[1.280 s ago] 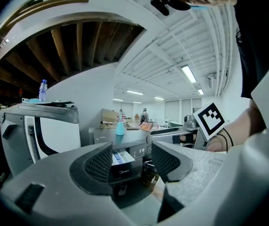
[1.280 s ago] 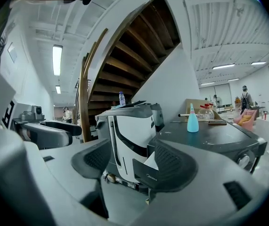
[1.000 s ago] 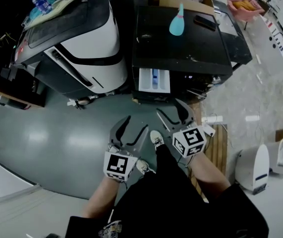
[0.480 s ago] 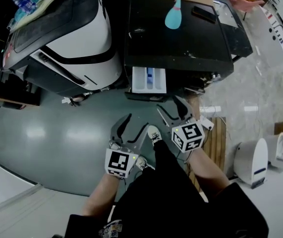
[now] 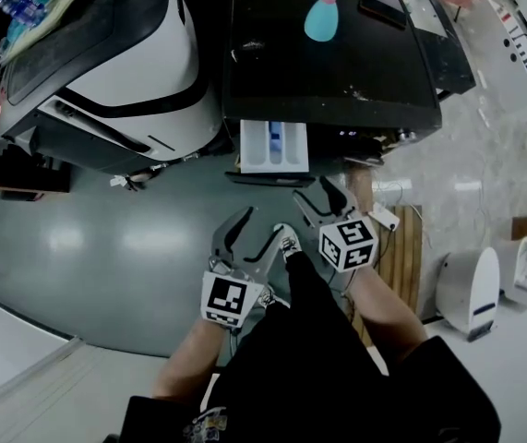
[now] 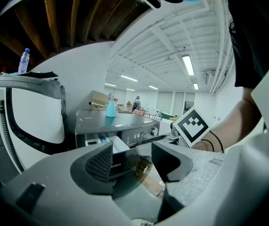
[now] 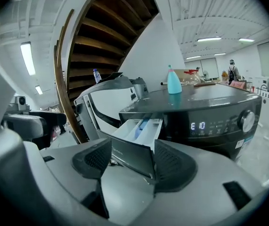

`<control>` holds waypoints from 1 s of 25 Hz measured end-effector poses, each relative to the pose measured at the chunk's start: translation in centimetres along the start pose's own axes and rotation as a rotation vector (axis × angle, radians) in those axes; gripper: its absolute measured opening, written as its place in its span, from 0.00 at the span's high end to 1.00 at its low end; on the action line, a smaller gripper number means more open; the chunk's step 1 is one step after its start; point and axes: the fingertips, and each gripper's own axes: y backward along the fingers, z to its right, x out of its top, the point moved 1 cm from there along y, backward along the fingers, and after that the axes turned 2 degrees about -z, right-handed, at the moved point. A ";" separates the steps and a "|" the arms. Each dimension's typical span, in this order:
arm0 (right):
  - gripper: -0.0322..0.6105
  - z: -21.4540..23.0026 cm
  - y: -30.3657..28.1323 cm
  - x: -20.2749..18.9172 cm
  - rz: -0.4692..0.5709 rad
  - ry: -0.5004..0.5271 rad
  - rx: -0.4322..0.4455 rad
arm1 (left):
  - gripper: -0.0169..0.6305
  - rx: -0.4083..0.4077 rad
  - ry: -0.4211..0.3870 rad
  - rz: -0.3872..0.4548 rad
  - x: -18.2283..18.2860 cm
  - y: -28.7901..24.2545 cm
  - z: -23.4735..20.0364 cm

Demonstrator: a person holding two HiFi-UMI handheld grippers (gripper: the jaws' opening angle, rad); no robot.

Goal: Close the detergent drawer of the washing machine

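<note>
The detergent drawer (image 5: pixel 274 148) stands pulled out of the washing machine (image 5: pixel 337 63), at the left end of its dark front, with its white compartments open to us and a blue insert in the middle one. In the head view it juts toward 6 o'clock, over the grey floor (image 5: pixel 106 247).

The closing push has not begun, and we judge a few ways it could go wrong. A push landing on one corner of the front panel could skew the drawer in its slot and jam it. A jaw tip riding over the panel's top edge could drop into a compartment instead of driving the drawer home. A hard shove could rock the machine and tip the teal bottle (image 5: pixel 323 18) standing on its lid at 12 o'clock.

The right gripper (image 5: pixel 318 201) sits at 5 o'clock from the drawer, near it but apart. Its jaws are spread wide and hold nothing, and in its own view the panel lines up in the gap between them. The left gripper (image 5: pixel 256 233) hangs at 6 o'clock, farther back, jaws likewise wide and empty.
</note>
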 end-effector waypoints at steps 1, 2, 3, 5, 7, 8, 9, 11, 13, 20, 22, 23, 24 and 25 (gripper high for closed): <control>0.51 0.2 -0.3 -0.5 -0.012 -0.012 0.000 | 0.60 -0.002 0.004 -0.001 -0.1 -0.2 -0.1; 0.52 0.4 -0.6 -0.9 -0.021 -0.022 0.000 | 0.60 -0.004 0.008 -0.003 -0.3 -0.4 -0.2; 0.52 0.7 -0.9 -1.3 -0.027 -0.031 -0.001 | 0.60 -0.006 0.011 -0.007 -0.4 -0.6 -0.3; 0.52 1.0 -1.4 -2.0 -0.040 -0.049 -0.003 | 0.60 -0.009 0.013 -0.016 -0.8 -1.0 -0.4; 0.53 1.3 -1.9 -2.6 -0.054 -0.071 -0.002 | 0.60 -0.012 0.014 -0.025 -1.2 -1.4 -0.6; 0.54 1.5 -2.1 -2.9 -0.061 -0.082 -0.001 | 0.60 -0.013 0.015 -0.029 -1.3 -1.5 -0.6; 0.54 1.6 -2.4 -3.2 -0.068 -0.092 0.000 | 0.60 -0.014 0.016 -0.033 -1.4 -1.7 -0.7; 0.56 2.0 -2.9 -3.9 -0.082 -0.115 0.003 | 0.60 -0.017 0.018 -0.038 -1.6 -2.1 -0.7; 0.58 2.3 -3.3 -4.6 -0.096 -0.144 0.004 | 0.60 -0.018 0.018 -0.040 -1.6 -2.4 -0.8; 0.67 2.9 -4.2 -6.0 -0.128 -0.210 -0.009 | 0.60 -0.018 0.030 -0.046 -1.9 -3.1 -1.2; 0.67 3.0 -4.4 -6.2 -0.132 -0.218 -0.019 | 0.60 -0.017 0.033 -0.046 -1.9 -3.2 -1.2; 0.67 3.0 -4.4 -6.2 -0.130 -0.223 -0.024 | 0.60 -0.016 0.034 -0.045 -2.0 -3.3 -1.2; 0.67 3.0 -4.3 -6.3 -0.128 -0.230 -0.027 | 0.60 -0.016 0.036 -0.045 -2.0 -3.3 -1.2; 0.67 3.0 -4.3 -6.3 -0.124 -0.238 -0.030 | 0.60 -0.015 0.039 -0.044 -2.0 -3.4 -1.2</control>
